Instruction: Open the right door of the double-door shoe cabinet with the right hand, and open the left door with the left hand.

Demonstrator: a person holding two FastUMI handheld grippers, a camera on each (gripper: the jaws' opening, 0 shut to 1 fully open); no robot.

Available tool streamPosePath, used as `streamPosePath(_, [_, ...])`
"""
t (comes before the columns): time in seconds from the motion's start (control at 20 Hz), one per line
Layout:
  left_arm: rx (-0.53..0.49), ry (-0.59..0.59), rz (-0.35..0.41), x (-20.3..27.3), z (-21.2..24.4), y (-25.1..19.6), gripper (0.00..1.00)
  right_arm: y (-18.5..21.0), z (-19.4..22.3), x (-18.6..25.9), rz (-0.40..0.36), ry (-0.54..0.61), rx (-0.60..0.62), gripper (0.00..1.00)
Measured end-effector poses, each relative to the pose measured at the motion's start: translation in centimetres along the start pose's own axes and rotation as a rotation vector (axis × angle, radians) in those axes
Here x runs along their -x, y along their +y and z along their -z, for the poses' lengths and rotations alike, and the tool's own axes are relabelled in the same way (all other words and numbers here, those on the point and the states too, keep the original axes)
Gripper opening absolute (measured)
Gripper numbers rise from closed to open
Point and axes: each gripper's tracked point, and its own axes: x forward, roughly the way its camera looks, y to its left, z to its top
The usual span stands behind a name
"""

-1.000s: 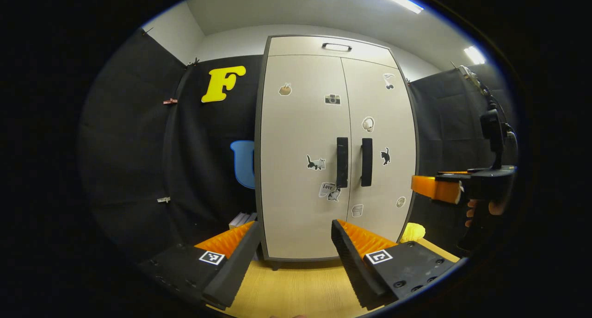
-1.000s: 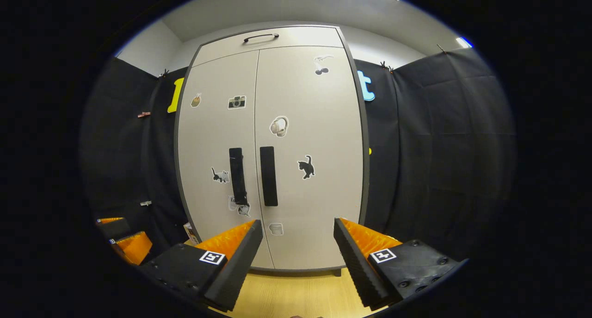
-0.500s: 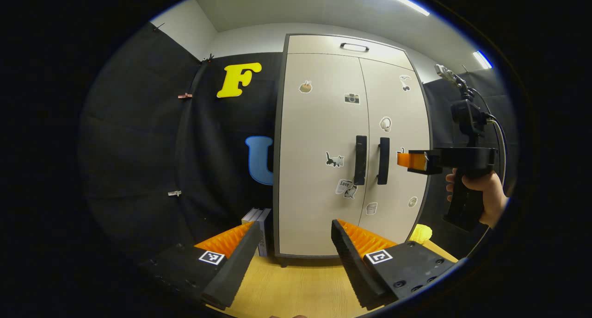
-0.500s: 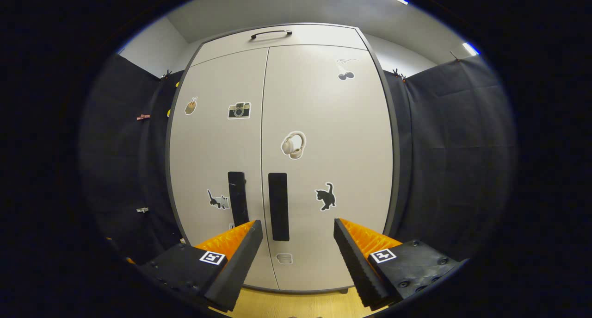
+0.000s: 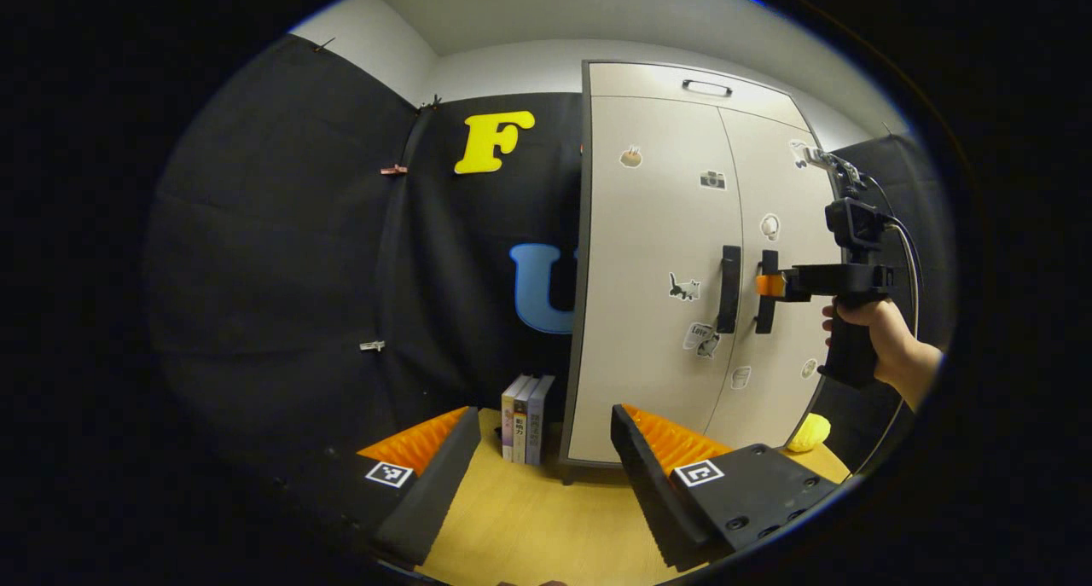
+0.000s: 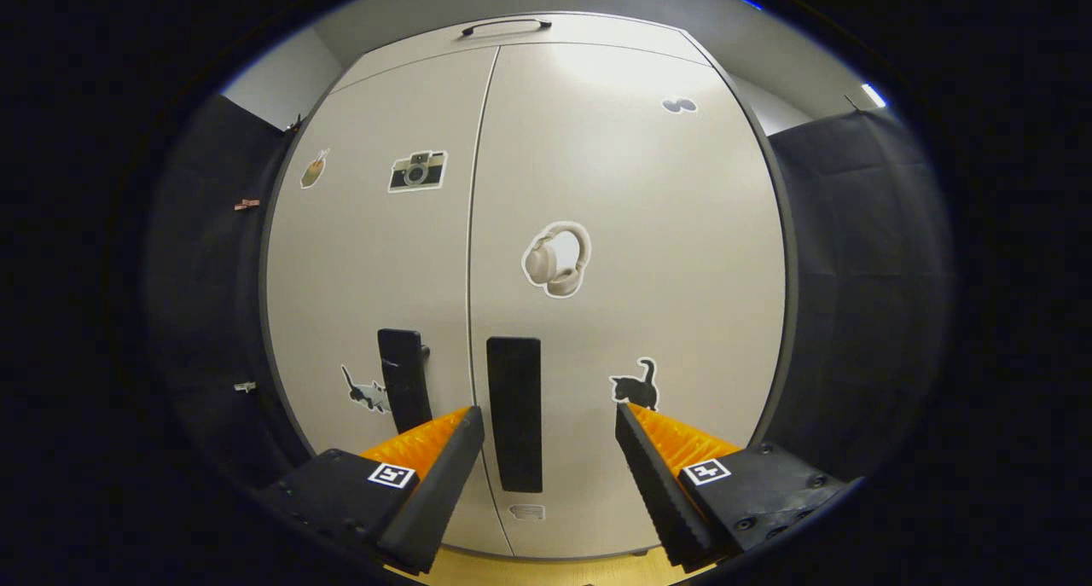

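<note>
Right gripper [image 6: 546, 449], fingers spread, straddles the right door's handle [image 6: 514, 411] at 6 o'clock — left gripper [image 5: 542, 462] released, well back.

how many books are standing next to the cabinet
3, upright in a row on the wooden floor against the cabinet's left side: books. More could be hidden behind it.

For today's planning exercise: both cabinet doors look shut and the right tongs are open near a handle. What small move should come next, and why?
Probably ease the right tongs a little farther forward and close them on the right door's handle. Both doors are still shut, the tongs are open, and that handle stands between the two fingers, though contact cannot be judged. The left tongs hang back, open, well short of the left handle.
</note>
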Motion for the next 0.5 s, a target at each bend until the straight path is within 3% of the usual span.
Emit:
streamPosePath(0.2, [-0.001, 0.011, -0.032, 0.3, 0.3, 1.3, 0.95, 0.9, 1.5, -1.9, -0.011, 0.041, 0.011, 0.98])
streamPosePath(0.45, [-0.013, 0.019, -0.034, 0.4, 0.6, 1.5, 0.95, 1.0, 1.7, -2.5, 0.007, 0.037, -0.008, 0.8])
streamPosePath(0.5, [-0.018, 0.022, -0.028, 0.5, 0.6, 1.4, 0.95, 1.5, 1.8, -2.4, -0.006, 0.049, -0.027, 0.65])
